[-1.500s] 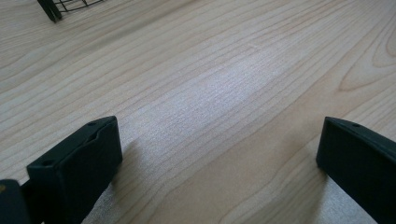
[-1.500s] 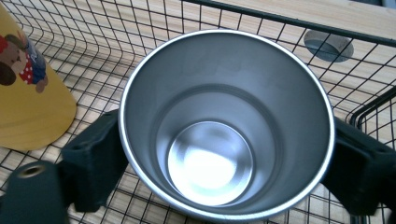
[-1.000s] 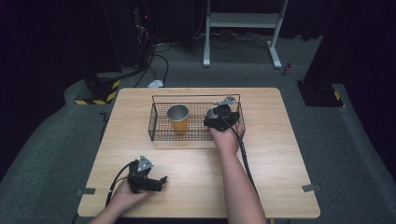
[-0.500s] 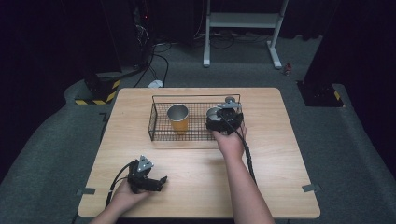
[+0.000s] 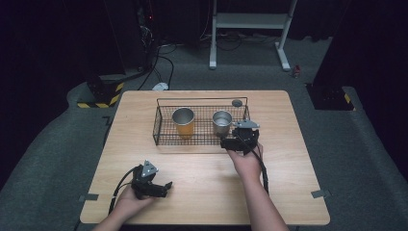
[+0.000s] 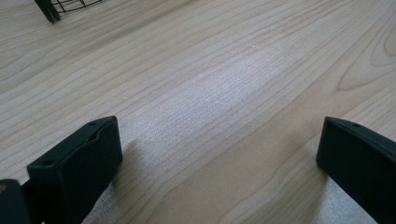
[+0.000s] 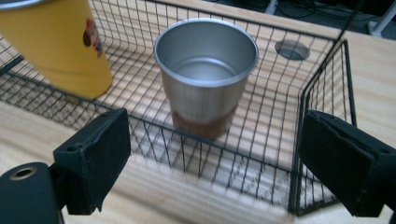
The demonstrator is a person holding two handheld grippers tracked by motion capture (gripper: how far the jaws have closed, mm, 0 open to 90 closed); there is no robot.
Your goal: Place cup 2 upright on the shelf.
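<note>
Pulled my right gripper [image 5: 230, 143] back out of basket [image 5: 163, 137] — jaws spread, steel cup [image 7: 205, 70] left standing inside; left gripper [image 5: 163, 188] spread on table [image 5: 288, 144].

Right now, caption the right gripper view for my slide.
Open right gripper just outside the wire basket, facing the upright steel cup beside the yellow cup.

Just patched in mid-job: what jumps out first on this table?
The black wire basket at the far middle of the table holds two upright cups: a yellow cup on its left and a silver cup on its right. The right tongs sit open just outside the basket's near right corner, facing the silver cup. The left tongs rest open on bare wood at the near left.
</note>
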